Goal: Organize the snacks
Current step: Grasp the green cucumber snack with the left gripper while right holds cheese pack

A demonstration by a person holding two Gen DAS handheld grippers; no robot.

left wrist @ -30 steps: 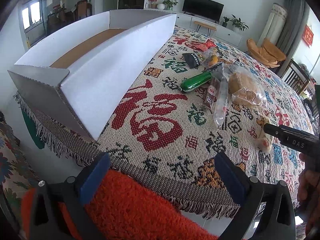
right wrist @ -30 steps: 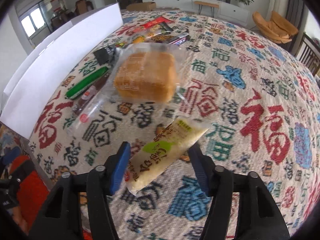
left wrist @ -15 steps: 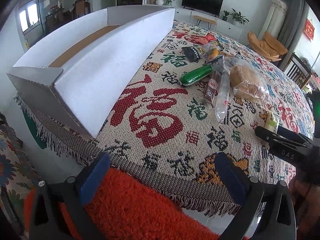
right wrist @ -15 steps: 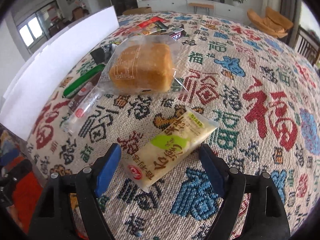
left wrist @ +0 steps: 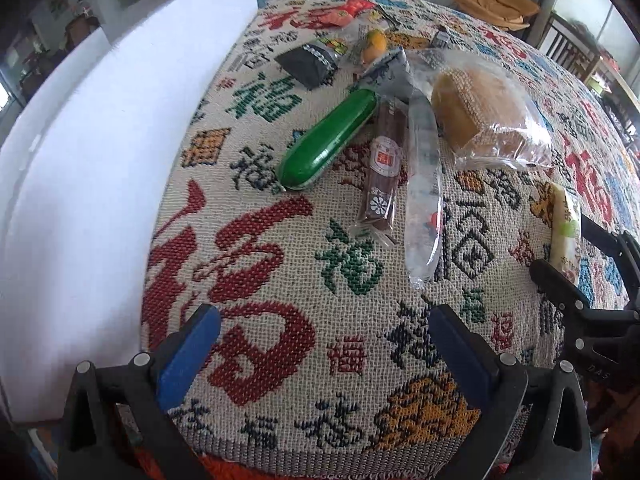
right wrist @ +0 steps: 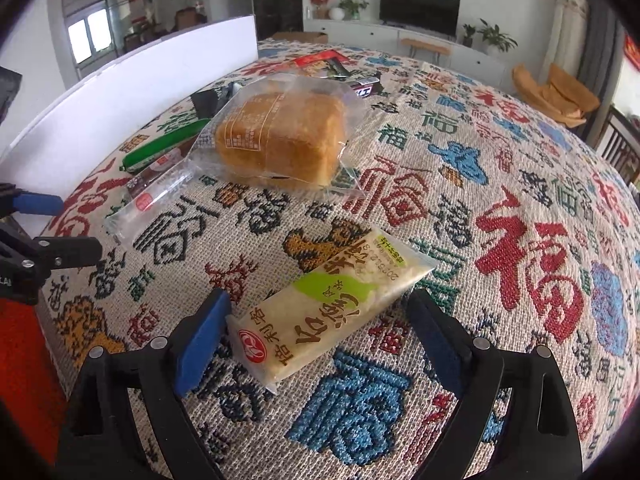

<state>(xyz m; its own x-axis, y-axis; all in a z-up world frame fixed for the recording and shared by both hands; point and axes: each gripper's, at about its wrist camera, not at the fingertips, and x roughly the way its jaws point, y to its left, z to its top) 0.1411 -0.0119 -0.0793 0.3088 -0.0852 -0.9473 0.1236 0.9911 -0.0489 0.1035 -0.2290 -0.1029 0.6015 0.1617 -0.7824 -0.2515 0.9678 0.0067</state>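
- My right jaws [right wrist: 316,336] have just been opening and stand spread wide, one blue pad on each side of the pale yellow snack packet [right wrist: 332,308]; the packet lies flat on the cloth between them, and neither pad presses it.
- My left jaws [left wrist: 324,348] are spread wide too, with only the woven cloth [left wrist: 280,320] between the pads.
- Both pairs point steeply down at the bench, the left pair more so; in the right wrist view the left jaws show at the far left, over the bench's near corner.
- Ahead of the left jaws there is bare cloth, then a row of snacks: a green sausage-shaped pack [left wrist: 328,140], a brown bar [left wrist: 382,168] just beside it, and a long clear wrapper [left wrist: 424,184] next to that.
- A bagged bread loaf [right wrist: 280,136] lies beyond the yellow packet, apart from it, with open cloth between them.
- Further back lie a black pouch [left wrist: 308,64], an orange item [left wrist: 374,44] and a red packet [left wrist: 344,12], close together.
- The tall white box wall [left wrist: 100,160] runs along the left side, close to the green pack.
- To the right of the yellow packet the cloth is open and wide.
- The fringed bench edge sits just below the left jaws.
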